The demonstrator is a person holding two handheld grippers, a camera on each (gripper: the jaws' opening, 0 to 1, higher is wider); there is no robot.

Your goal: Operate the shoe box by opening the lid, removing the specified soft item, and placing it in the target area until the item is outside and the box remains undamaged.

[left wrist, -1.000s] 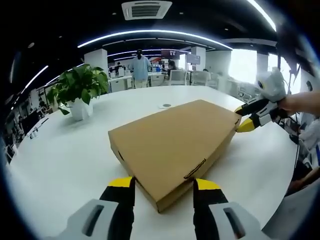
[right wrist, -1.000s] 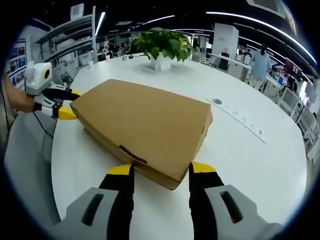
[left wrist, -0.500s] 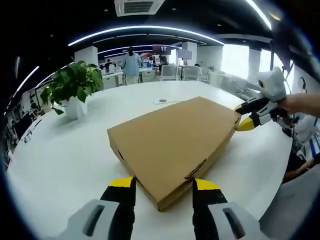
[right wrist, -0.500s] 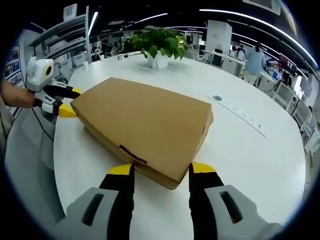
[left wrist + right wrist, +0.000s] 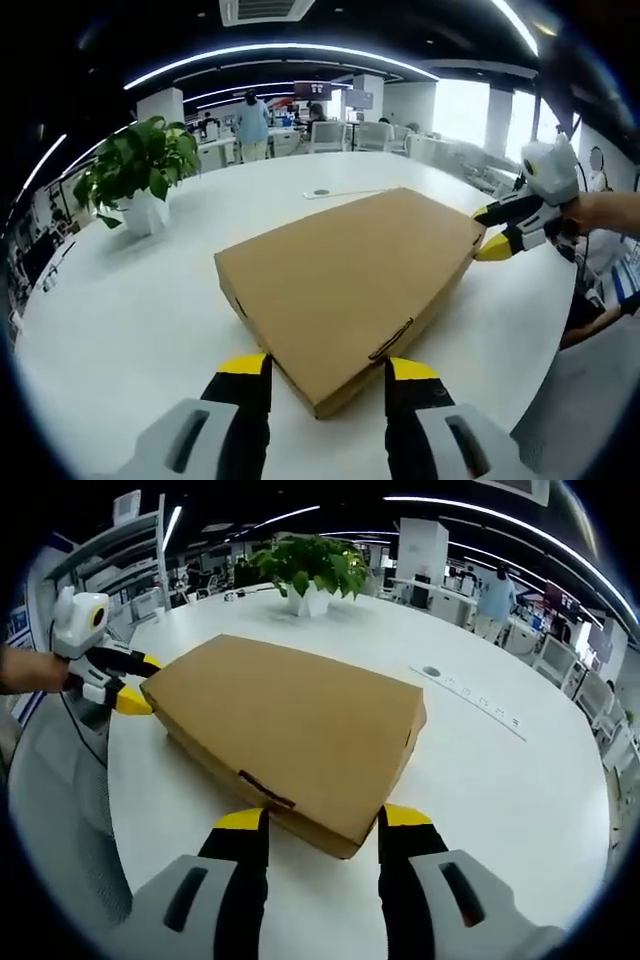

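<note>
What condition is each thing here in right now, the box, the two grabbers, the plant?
Shoe box: closed, lid flat, lying on the white table.
Left gripper: open, jaws either side of one box corner.
Right gripper: open, jaws either side of the opposite corner.
Potted plant: upright, standing apart from the box.

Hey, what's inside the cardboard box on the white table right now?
Nothing inside can be seen: the cardboard box lies with its lid closed flat on the white table, so its contents are covered. Both grippers sit at opposite corners.
</note>
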